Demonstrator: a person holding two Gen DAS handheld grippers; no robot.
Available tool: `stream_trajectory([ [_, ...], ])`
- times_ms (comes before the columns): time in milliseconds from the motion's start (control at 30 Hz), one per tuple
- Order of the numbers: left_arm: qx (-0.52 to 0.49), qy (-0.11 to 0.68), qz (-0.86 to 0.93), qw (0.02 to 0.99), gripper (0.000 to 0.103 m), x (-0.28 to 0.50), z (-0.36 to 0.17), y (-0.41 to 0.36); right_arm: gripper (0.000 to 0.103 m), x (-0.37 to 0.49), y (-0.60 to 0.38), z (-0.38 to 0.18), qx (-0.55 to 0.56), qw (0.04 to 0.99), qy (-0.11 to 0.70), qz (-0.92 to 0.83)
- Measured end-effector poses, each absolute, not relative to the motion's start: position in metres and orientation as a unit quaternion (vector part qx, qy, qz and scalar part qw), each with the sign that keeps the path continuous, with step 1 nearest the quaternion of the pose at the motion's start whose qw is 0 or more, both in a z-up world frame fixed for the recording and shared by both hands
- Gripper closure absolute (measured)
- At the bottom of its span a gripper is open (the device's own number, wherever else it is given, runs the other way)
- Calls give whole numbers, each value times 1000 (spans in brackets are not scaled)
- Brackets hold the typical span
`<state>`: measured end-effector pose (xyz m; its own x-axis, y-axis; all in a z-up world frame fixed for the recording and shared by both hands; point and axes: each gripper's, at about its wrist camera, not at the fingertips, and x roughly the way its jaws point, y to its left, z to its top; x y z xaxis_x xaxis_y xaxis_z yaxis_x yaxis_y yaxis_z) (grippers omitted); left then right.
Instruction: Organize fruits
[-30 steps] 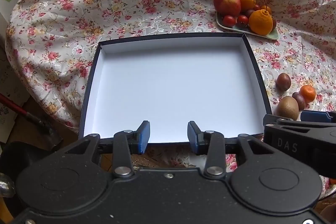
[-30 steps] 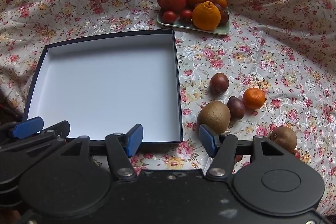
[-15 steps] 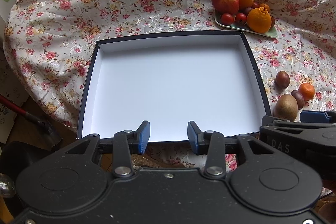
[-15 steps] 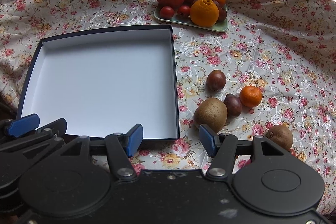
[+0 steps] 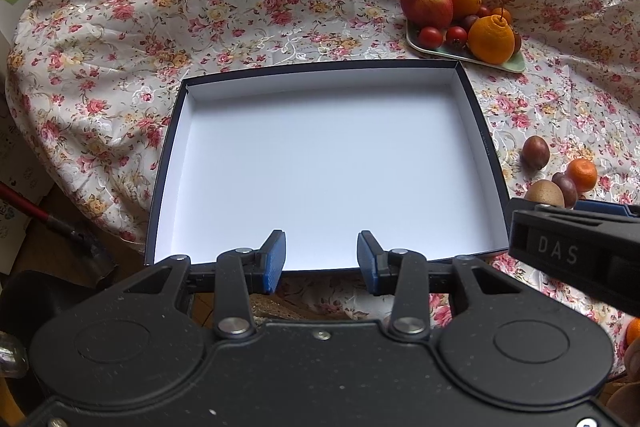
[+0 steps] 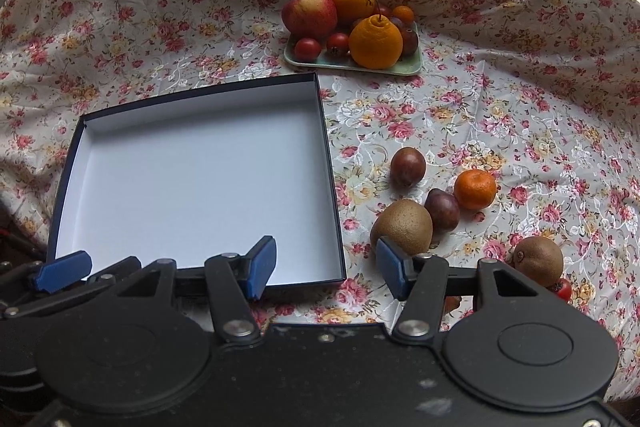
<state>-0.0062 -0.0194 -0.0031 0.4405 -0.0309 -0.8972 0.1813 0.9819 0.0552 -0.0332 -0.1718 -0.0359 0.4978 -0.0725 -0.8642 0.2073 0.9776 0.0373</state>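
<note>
The left tongs (image 5: 321, 258) hang part open with nothing between their blue pads, poised over the near edge of the shallow dark-rimmed box (image 5: 478, 131); the box's white floor spreads ahead of them, bare of fruit; the floral cloth (image 5: 168, 27) covers the counter beneath and beyond it; far ahead and to the right of these tongs sits the pale green plate (image 5: 508, 63), heaped with an apple (image 5: 426, 4), oranges and small red fruits; the right tongs (image 6: 326, 267) gape wider and likewise grip nothing, their left pad over the box's near right corner and their right pad just in front of a brown kiwi (image 6: 402, 225); touching that kiwi on its right is a dark plum (image 6: 441, 209), with a mandarin (image 6: 475, 188) just beside it and a second plum (image 6: 407, 166) a little farther ahead; a second kiwi (image 6: 538, 260) lies to the right of the right tongs, with a small red fruit (image 6: 563, 289) tucked against it.
</note>
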Motion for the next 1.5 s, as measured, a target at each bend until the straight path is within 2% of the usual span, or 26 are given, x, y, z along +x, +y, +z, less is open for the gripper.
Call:
stream_trajectory([
  [133,71,525,-63,846,55,-6,-3,-19,46,-34,-174,-34,65,870,482,-82],
  [600,71,525,-71,845,55,-8,-3,-23,47,-26,-182,-49,84,834,540,-79],
  [900,77,524,-93,843,55,-11,-2,-39,47,-38,-193,-44,66,836,536,-97],
  [1267,88,522,-138,837,55,-24,-2,-82,47,-67,-226,-35,79,858,483,-154],
  [1500,113,515,-182,830,55,-39,1,-120,48,-88,-262,-42,92,835,516,-166],
])
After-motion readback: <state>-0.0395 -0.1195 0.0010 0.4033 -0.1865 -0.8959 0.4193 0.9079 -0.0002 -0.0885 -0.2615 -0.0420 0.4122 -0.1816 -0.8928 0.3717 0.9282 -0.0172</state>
